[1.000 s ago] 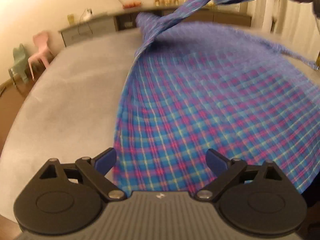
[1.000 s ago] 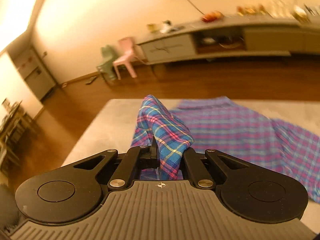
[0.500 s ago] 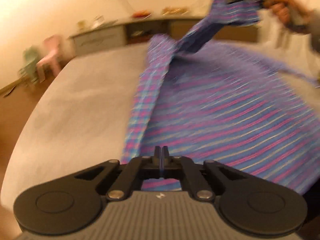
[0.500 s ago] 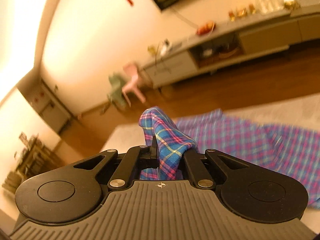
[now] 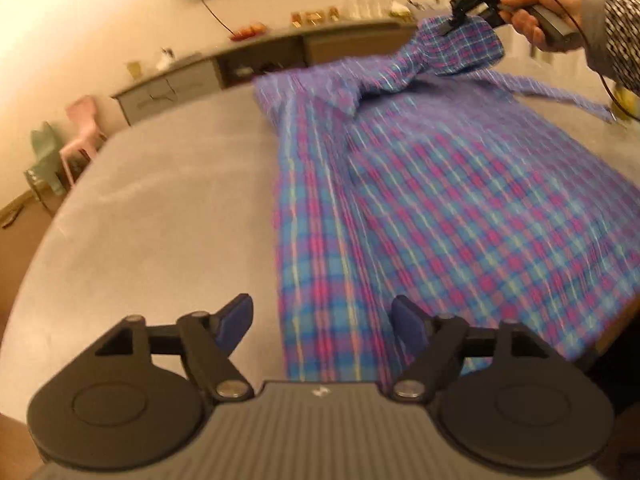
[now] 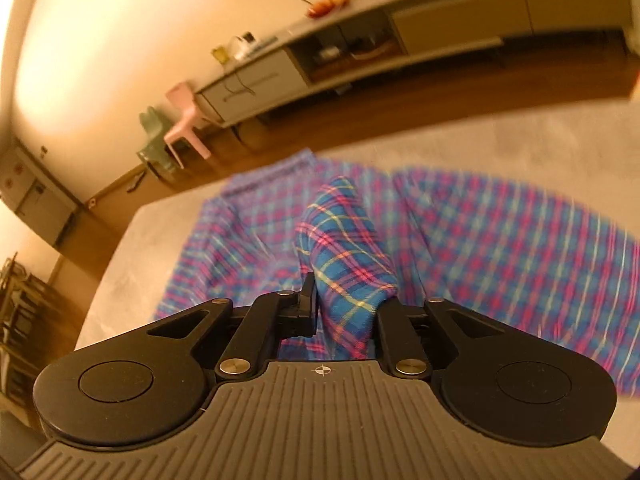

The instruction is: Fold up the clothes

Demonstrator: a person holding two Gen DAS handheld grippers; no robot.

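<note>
We see our left gripper (image 5: 322, 320) opening above the plaid garment (image 5: 460, 208) at the table's (image 5: 160, 208) near edge, while our right gripper (image 5: 450, 28) lifts a fold at the far edge.

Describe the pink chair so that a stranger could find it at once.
Start at the long cabinet along the far wall and follow it to its left end. Two small chairs stand there on the wood floor; the pink chair is nearer the cabinet, the green chair beside it.

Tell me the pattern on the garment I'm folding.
The garment is blue-and-pink plaid with thin yellow lines, sharpest in the right wrist view.
</note>
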